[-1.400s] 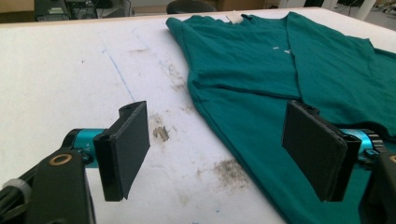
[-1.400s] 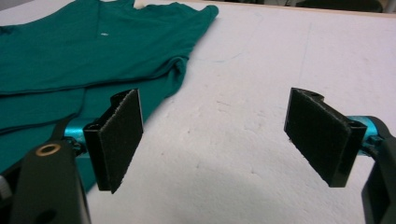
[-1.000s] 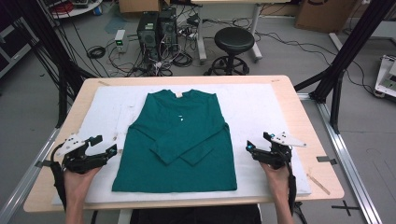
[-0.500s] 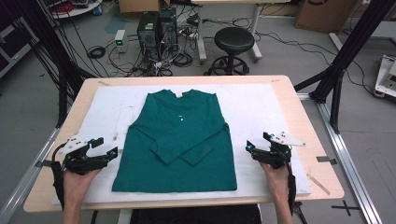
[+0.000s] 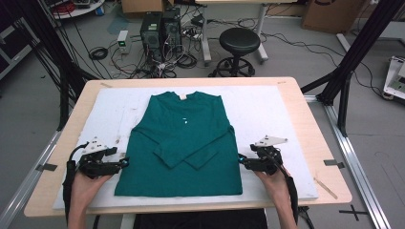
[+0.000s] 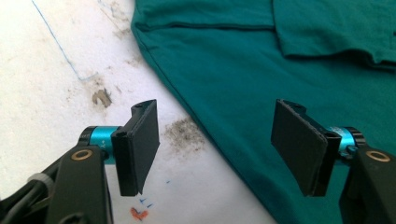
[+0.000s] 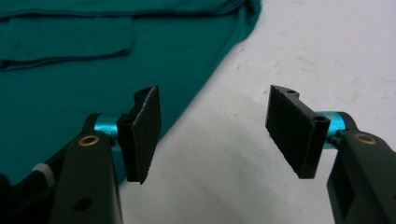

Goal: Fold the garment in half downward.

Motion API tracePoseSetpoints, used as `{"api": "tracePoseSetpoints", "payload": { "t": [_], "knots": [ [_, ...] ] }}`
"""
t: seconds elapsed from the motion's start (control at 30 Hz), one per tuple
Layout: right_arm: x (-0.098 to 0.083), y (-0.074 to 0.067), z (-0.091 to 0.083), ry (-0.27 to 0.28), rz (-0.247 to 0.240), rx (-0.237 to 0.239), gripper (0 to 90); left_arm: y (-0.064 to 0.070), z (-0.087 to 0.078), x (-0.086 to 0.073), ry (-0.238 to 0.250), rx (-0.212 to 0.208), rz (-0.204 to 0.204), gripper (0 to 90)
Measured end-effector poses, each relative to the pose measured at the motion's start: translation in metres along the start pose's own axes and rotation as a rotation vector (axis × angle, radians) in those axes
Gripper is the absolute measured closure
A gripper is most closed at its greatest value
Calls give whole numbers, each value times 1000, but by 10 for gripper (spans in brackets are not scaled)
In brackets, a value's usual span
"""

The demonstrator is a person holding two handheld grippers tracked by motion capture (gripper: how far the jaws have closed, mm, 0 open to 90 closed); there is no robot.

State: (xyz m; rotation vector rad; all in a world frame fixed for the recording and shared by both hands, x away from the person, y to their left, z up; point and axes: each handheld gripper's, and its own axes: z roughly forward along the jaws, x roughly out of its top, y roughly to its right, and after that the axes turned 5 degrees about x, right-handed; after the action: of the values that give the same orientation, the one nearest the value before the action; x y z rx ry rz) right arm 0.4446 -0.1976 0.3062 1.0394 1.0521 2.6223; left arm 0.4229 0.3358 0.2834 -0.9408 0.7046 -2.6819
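I can read no text, label, brand or number anywhere. The marks I find are not writing: a black cross of tape (image 5: 352, 211) on the floor at the table's right near corner, a small white mark (image 5: 184, 120) on the chest of the green shirt (image 5: 184, 148), too small to read, and a pale tag (image 5: 182, 97) at its collar, also unreadable. Along my left gripper's view, the white mat (image 6: 56, 93) carries a thin blue line (image 6: 56, 44), a few blue ticks (image 6: 147, 201) and a red-orange blot (image 6: 139, 213), none forming a letter. The cardboard boxes (image 5: 329, 12) at the far wall show print too blurred to read.
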Motion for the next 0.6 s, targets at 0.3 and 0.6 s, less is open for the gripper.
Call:
{"api": "tracePoseSetpoints", "payload": {
  "t": [0.3,0.6],
  "knots": [
    [1,-8,4,-39,15,15,381,5,6,3,-34,-11,-7,331],
    [4,-22,11,-69,-31,2,428,9,14,3,-85,26,-7,363]
  ]
}}
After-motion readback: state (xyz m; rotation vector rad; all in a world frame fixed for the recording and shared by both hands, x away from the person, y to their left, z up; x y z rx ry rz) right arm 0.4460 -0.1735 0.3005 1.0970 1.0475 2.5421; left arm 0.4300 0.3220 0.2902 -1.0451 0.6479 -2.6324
